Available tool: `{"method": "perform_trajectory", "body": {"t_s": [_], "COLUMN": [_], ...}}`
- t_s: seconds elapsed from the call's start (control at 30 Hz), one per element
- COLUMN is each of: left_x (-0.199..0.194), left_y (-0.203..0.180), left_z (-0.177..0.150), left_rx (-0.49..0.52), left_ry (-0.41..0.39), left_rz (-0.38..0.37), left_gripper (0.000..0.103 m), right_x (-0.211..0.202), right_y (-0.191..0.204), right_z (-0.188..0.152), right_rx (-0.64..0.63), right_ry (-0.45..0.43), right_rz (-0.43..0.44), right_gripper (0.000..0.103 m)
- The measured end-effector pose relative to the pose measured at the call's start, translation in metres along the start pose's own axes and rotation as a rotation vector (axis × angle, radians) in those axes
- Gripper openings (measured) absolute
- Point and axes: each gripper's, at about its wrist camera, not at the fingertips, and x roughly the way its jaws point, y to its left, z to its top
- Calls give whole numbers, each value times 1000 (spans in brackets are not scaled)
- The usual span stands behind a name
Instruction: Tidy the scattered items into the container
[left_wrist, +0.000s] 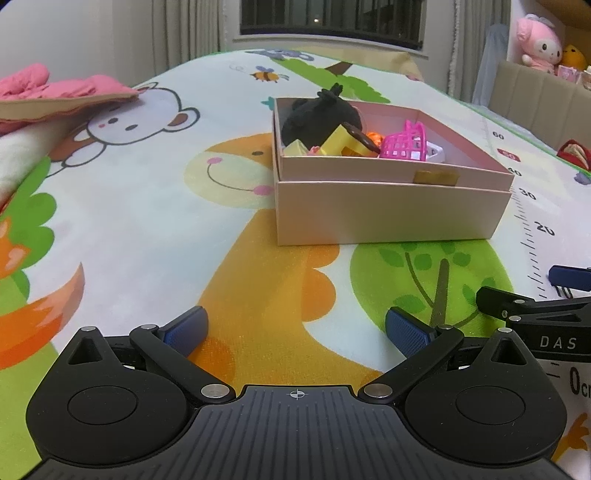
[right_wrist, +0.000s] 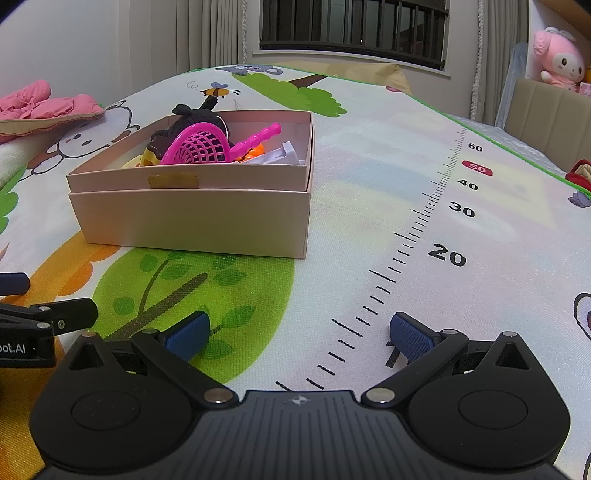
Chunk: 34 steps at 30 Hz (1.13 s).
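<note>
Seemingly done: toys piled in pink box (left_wrist: 388, 210) at 12 o'clock, no strays seen on mat (right_wrist: 369, 206). Left gripper (left_wrist: 295, 328), right gripper (right_wrist: 299, 328) spread, nothing held.

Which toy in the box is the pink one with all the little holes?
The pink scoop net lying on top of the pile in the box. It is bright pink mesh with a long handle; the fuzzy toy behind it is black.

one box (right_wrist: 192, 221) on one play mat (right_wrist: 369, 206); inside, one black plush toy (left_wrist: 317, 110), one pink toy basket (left_wrist: 404, 144), one pink net scoop (right_wrist: 207, 146); one pink jacket (right_wrist: 44, 103); two grippers.
</note>
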Motion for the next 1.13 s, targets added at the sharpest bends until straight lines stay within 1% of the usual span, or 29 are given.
{"method": "perform_trajectory", "body": {"t_s": [0.27, 1.13], "left_x": [1, 3], "left_y": [-3, 0], "left_z": [-1, 0], "left_rx": [8, -4], "left_ry": [-7, -8], "left_rz": [18, 4], "left_gripper": [103, 103], "right_x": [0, 1], "right_y": [0, 0], "right_z": [0, 0], "right_rx": [0, 0], "right_ry": [0, 0], "right_rz": [0, 0], "right_gripper": [103, 103]}}
